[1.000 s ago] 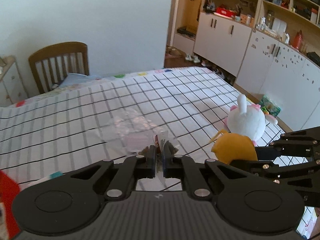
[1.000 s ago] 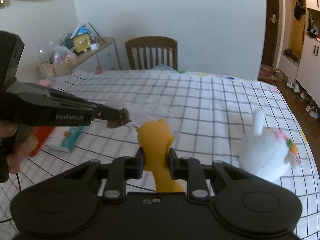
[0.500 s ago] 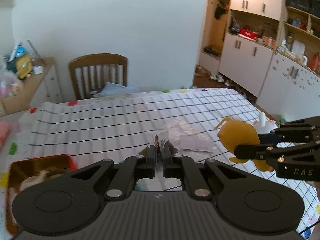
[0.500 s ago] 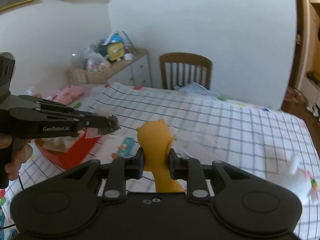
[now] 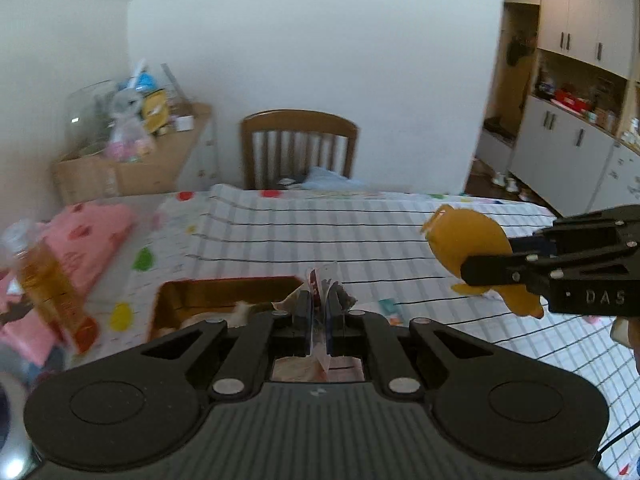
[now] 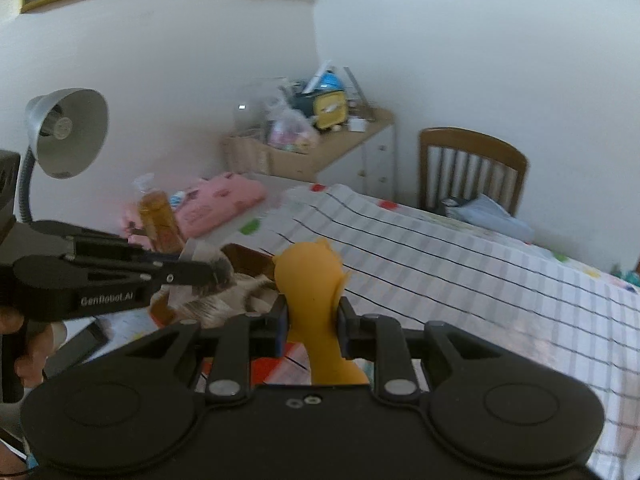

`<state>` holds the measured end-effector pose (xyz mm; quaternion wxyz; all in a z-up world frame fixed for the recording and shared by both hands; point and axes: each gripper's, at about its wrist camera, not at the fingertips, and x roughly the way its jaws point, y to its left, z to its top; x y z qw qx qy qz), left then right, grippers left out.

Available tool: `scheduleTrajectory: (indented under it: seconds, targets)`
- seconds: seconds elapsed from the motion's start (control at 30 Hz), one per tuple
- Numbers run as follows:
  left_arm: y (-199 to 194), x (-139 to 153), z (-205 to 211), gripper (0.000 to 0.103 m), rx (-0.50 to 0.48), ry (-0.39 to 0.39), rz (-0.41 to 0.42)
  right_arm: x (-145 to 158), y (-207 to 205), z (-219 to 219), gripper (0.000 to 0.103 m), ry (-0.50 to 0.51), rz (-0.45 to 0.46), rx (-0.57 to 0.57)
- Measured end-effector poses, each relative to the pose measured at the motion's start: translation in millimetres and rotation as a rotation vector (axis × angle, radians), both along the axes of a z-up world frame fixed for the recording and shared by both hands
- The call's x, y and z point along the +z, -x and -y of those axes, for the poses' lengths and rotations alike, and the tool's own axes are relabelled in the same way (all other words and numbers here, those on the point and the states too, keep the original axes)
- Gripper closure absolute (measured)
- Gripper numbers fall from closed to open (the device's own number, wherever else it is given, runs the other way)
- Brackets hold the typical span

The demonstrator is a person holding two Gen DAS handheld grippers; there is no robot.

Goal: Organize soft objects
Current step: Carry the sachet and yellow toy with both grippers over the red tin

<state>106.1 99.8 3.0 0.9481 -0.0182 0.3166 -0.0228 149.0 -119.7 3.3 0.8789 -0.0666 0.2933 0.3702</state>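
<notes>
My right gripper (image 6: 311, 312) is shut on an orange plush toy (image 6: 310, 280), held above the checked tablecloth (image 6: 460, 264); the toy also shows in the left wrist view (image 5: 468, 248). My left gripper (image 5: 319, 312) is shut on a small grey-brown furry toy with a paper tag (image 5: 324, 284), just above the near edge of a red box (image 5: 224, 292). The box holds other furry soft things (image 6: 240, 296). In the right wrist view the left gripper (image 6: 208, 272) hangs over that box.
An amber bottle (image 5: 52, 280) stands left of the box, beside a pink cushion (image 5: 88, 232). A wooden chair (image 5: 298, 144) is at the table's far side. A grey desk lamp (image 6: 64, 132) stands at the left. White cabinets (image 5: 568, 152) line the right wall.
Both grippers have swung left with their toys, from the table's middle to the red box. The white rabbit plush has left both views.
</notes>
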Motion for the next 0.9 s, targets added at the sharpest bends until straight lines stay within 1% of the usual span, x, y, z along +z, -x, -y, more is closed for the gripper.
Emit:
scheduleTrajectory:
  seconds: [0.17,0.27,0.43,0.5,0.67,0.73,0.9]
  targets:
    - [10.1,-2.8,-26.9,0.097,0.058,-0.016,-0.012,-0.9,-6.5,-36.6,0.08,0.002,-0.012,0.053]
    - [11.5,-8.2,-38.3,0.097,0.085,-0.028,-0.028,-3.7,-13.8,-56.3,0.08,0.0,-0.033,0.062]
    - [7.2,-21.4,-57.0,0.097,0.136,-0.051,-0.062,-17.4,-34.6,-86.9,0.079,-0.007,-0.084,0.072]
    - [2.2,-28.0,-64.4,0.097,0.151,-0.052,-0.078,-24.6,-42.2,-96.6,0.079,0.003,-0.092,0.066]
    - [-8.8,-45.7,-72.6,0.097,0.168,-0.039,-0.123,-44.3,-62.9,-121.2,0.079,0.033,-0.13,0.06]
    - [-13.1,-52.6,-73.4,0.097,0.165,-0.019,-0.143,-51.8,-71.2,-129.8,0.079,0.044,-0.149,0.061]
    - [-21.2,-67.6,-69.2,0.097,0.147,0.002,-0.175,-72.6,-87.8,-143.1,0.079,0.069,-0.197,0.05]
